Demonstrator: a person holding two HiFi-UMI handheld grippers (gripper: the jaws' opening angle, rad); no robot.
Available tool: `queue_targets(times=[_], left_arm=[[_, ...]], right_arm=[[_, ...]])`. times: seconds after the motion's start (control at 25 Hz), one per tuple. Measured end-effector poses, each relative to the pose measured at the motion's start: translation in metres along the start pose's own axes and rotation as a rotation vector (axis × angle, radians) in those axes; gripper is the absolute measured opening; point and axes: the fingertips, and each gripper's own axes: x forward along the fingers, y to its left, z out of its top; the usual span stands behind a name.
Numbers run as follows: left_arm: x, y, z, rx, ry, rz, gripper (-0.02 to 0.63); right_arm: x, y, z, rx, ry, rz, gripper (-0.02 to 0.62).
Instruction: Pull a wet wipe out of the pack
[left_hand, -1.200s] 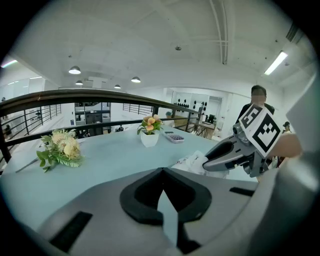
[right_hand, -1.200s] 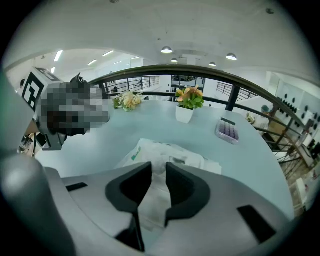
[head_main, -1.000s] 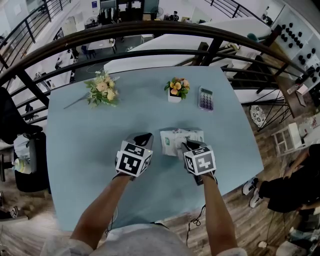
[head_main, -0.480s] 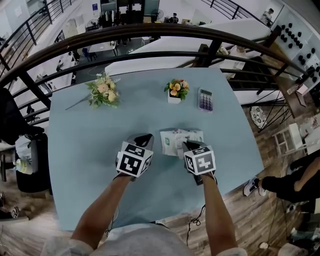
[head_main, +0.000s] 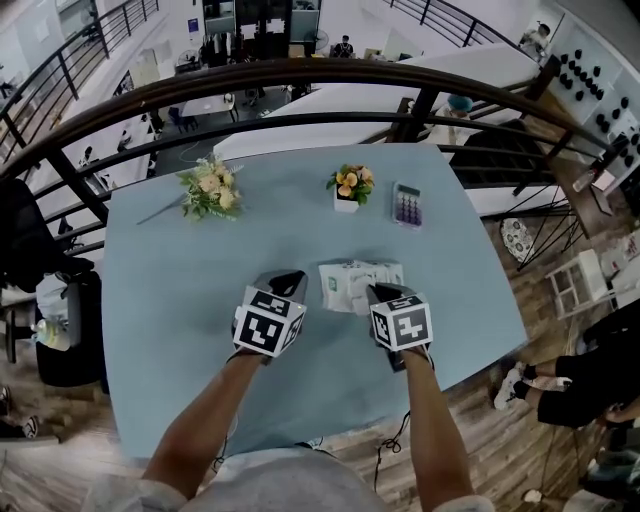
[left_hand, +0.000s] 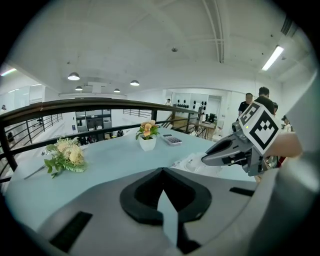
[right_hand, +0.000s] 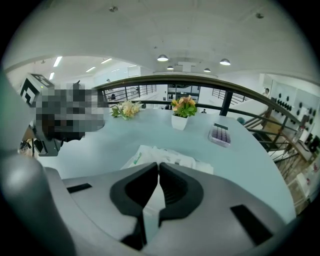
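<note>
White wet wipe pack (head_main: 360, 283): is lying flat on the pale blue table (head_main: 170, 300), near its middle, just ahead of both gripper tips.
Long axis: is running left to right across the head view, roughly square to the person's forearms. The end with the green print is pointing toward the left gripper (head_main: 291, 277).
Right gripper (head_main: 377, 291): is angling down onto the pack's near right part. Its jaws have just been closing and are now sitting together with only a hairline slit between them.
Between those jaws: possibly a fold of wipe or the flap is being pinched, but the tips are covering that spot, so it is not clear.
Left gripper state: is sitting just beside the pack's left end, jaws meeting tip to tip and gripping nothing.
Hidden: the pack's opening is lying under the right gripper's tips, and its near edge is disappearing behind that gripper's body in the right gripper view.
Hard to read: the pack's print is showing too small to make out.
Far side: potted flowers (head_main: 348, 186), a calculator (head_main: 407, 204) and a bouquet (head_main: 208, 190) are sitting well apart from the pack.
</note>
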Motion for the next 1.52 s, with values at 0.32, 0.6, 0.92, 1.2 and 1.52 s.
queue_targets(times=[0.32,0.6,0.92,1.2,1.52], left_arm=[[-0.008,-0.014,0.007,0.023,-0.01,0.002,-0.006],[-0.016,-0.026,0.009,0.041,-0.016,0.004,-0.006],[-0.025,-0.039,0.014,0.058,-0.029,0.009,-0.006],[-0.034,-0.056,0.018,0.076,-0.043,0.004,-0.007],[-0.043,-0.077,0.021,0.096,-0.057,-0.001,-0.006]], right_arm=[[-0.017,-0.004,0.002,0.027,-0.048,0.001,0.015],[-0.032,-0.006,0.002,0.033,-0.078,-0.009,0.014],[-0.051,-0.008,0.001,0.04,-0.114,-0.019,0.014],[-0.074,-0.011,0.001,0.041,-0.15,-0.035,0.014],[-0.102,-0.016,-0.006,0.052,-0.185,-0.055,0.014]])
